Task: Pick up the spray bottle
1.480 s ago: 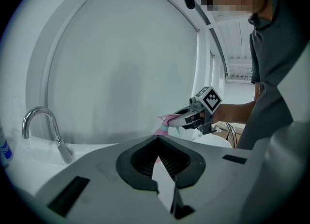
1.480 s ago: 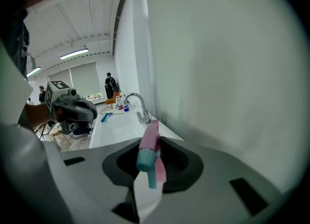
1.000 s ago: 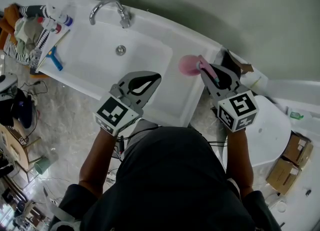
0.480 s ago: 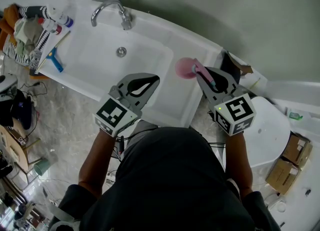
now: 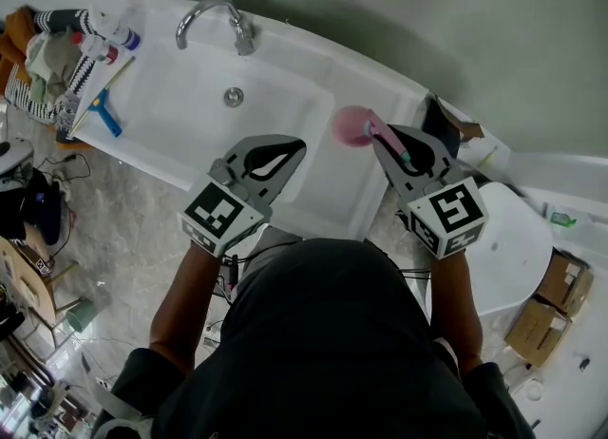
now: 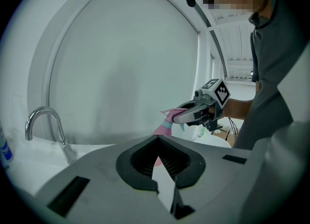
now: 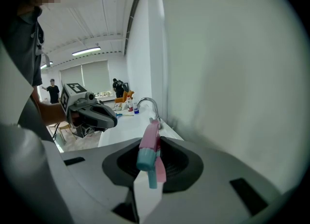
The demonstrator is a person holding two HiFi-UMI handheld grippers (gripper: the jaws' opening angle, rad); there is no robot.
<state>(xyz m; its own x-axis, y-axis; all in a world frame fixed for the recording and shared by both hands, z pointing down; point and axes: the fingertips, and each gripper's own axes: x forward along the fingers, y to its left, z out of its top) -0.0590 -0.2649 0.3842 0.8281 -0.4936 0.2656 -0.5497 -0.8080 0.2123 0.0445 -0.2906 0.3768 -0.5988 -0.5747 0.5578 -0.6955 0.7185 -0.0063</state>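
The white washbasin (image 5: 180,114) takes up most of the head view, with its bowl toward the left and a flat ledge running to its right edge.

The left gripper (image 5: 300,146) hovers over the front edge of the bowl. Its jaw tips meet at the far end and nothing sits between them (only the white basin shows through the gap behind the tips).

The right gripper (image 5: 399,138) is at the basin's right edge, tilted downward. Its jaws are partly apart and clamped on the head of the spray bottle (image 5: 351,126).

The bottle's body is pale pink and looks round from above. It sits over the right ledge, between the bowl and the right edge. In the right gripper view its head is a long pink piece lying along the jaws, with a teal cap facing the camera and a thin teal lever hanging below. Whether its base touches the ledge cannot be told.

The curved chrome tap (image 5: 214,14) stands at the basin's back edge, well apart from the bottle.

The small metal drain (image 5: 234,97) lies in the bowl.
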